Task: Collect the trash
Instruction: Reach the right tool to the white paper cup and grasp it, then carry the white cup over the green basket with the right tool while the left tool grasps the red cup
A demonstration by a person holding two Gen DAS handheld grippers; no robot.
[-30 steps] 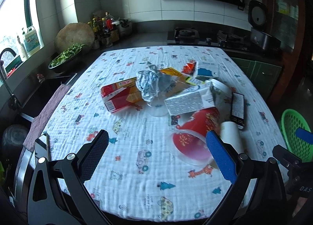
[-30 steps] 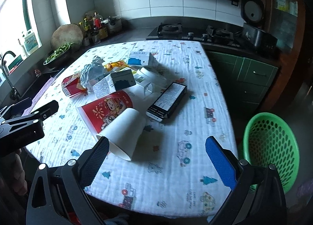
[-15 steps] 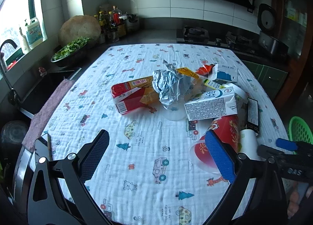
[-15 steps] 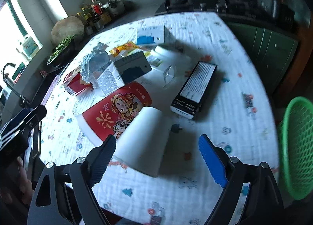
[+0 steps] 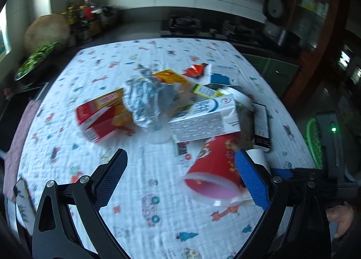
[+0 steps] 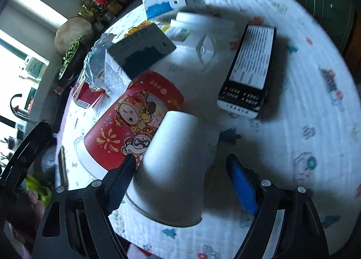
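A pile of trash lies on a patterned tablecloth [image 5: 140, 168]. A white paper cup [image 6: 173, 168] lies on its side. My right gripper [image 6: 183, 183] is open with its jaws on either side of the cup, the left finger close to it. A red printed cup [image 6: 133, 119] lies beside it, also in the left wrist view [image 5: 214, 168]. A milk carton [image 5: 205, 121], crumpled foil [image 5: 144, 103] and a red box [image 5: 101, 114] lie beyond. My left gripper [image 5: 183, 177] is open and empty above the cloth, short of the pile.
A black and white box [image 6: 250, 67] lies right of the white cup. A blue and white carton [image 6: 164, 2] is at the far side. A green basket [image 5: 312, 139] stands on the floor at right. Counter, bottles and stove are behind.
My right gripper has moved down and forward so its open jaws now straddle the white cup. My left gripper has swung a little right, toward the red cup.
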